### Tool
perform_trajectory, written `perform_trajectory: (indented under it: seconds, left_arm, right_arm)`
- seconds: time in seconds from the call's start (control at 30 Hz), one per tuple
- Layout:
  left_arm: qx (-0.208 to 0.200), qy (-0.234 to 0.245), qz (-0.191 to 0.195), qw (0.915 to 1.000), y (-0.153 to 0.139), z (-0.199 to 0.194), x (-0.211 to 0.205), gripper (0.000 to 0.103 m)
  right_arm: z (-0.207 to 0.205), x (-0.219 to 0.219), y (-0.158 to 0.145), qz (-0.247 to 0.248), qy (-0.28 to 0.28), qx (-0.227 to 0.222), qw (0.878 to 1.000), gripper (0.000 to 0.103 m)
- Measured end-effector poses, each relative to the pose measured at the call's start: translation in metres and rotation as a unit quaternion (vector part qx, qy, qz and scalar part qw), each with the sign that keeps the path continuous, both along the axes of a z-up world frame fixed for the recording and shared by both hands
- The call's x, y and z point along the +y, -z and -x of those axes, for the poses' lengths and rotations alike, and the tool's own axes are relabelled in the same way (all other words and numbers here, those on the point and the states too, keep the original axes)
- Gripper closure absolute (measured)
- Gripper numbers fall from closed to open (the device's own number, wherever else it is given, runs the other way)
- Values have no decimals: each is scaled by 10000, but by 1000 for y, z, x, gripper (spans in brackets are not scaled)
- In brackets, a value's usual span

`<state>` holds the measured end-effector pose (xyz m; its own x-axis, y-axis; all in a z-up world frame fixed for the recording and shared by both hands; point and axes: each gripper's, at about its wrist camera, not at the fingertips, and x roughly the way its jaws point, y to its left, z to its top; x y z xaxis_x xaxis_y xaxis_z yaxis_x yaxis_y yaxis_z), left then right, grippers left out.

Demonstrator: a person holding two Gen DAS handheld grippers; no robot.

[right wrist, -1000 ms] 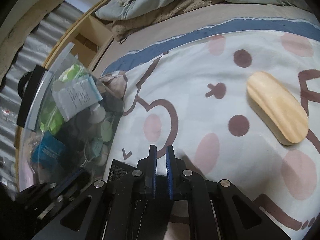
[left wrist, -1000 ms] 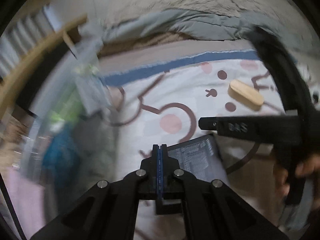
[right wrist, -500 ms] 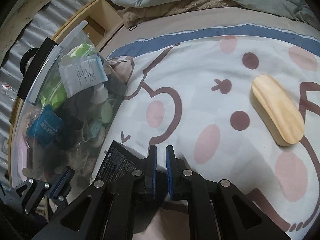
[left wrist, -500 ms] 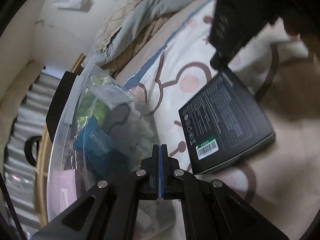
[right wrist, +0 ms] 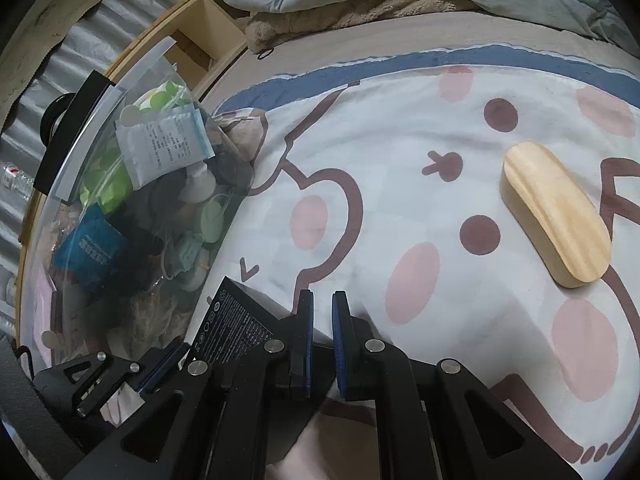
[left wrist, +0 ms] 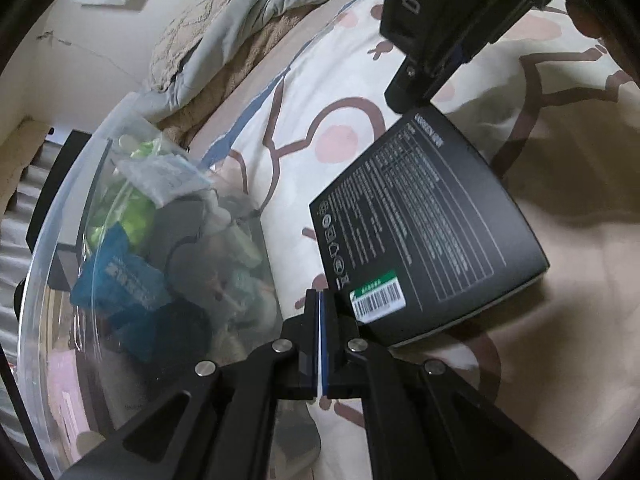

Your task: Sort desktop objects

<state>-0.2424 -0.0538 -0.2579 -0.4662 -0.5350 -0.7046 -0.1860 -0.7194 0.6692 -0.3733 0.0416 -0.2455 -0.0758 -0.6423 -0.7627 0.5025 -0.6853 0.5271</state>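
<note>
Two loose things are left on the printed bedspread (right wrist: 400,184), as far as the pictures show: a black box (left wrist: 424,236) printed with white text and a barcode label, and an oval wooden block (right wrist: 556,216). Much of the sorting looks done already. The clear plastic storage bin (right wrist: 72,184) at the left edge of the bed holds a heap of small goods: a white sachet (right wrist: 160,148), green packets (right wrist: 108,196), a blue pouch (right wrist: 90,248), small bottles and dark items that I cannot make out through the wall.

The black box lies flat on the bedspread just beside the bin's wall, near the bed's front edge. The wooden block lies well apart from it, toward the right side of the bedspread, with nothing near it.

Neither tool holds anything. The left gripper (left wrist: 322,308) has its fingers pressed together on nothing, its tips hanging over the box's near corner beside the bin; whether they touch the box I cannot tell. The right gripper (right wrist: 320,312) shows a narrow gap between its blue pads, nothing in it, and sits at the box's far edge.

My judgement: the box is the item in hand, the block comes after, and both grippers must spread before either can be lifted into the bin.
</note>
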Motion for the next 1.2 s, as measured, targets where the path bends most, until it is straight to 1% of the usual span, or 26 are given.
perform_trajectory:
  seconds: [0.1,0.13,0.3,0.53,0.73,0.8,0.87,0.93,1.0,1.07,1.2]
  left_arm:
    - [51,110,-311,9994,-6,-2,8,102]
    - [46,148,-343,9993,-8,-3,13,102]
    - [20,465,-277,9985,-5,-10,28,102]
    - [-34,496,-535,9973,-9,-16,29,102]
    - [-65,577,-748,9955,-12,-35,31,103]
    - [-69,573,-923,9941,-14,-42,30,103]
    - [-47,554,-1105,9923,-17,-48,28,103]
    - [26,470,-1384,9893,-20,-55,25,103]
    - [151,331,-1655,9855,-22,-61,20,103]
    - [286,280,-1800,9829,-22,-65,18,103]
    - [516,360,-1841,9809,-20,-71,18,102]
  right_arm:
    - [-2,0,-1,5,-27,-21,10000,93]
    - [-3,-1,-1,0,-41,-21,10000,93]
    - [-12,1,-1,-103,-165,24,9998,93]
    - [-28,13,0,-170,-338,-52,9993,93]
    - [-51,16,0,-487,-762,-123,9958,93]
    - [-55,16,-5,-601,-789,26,9951,93]
    - [-54,17,-11,-529,-666,96,9963,93]
    - [-52,12,-19,-402,-600,157,9973,93]
    - [-52,0,-27,-323,-666,244,9970,93]
    - [-55,-14,-33,-282,-775,326,9961,93]
    - [-61,-51,-40,-356,-1109,550,9917,93]
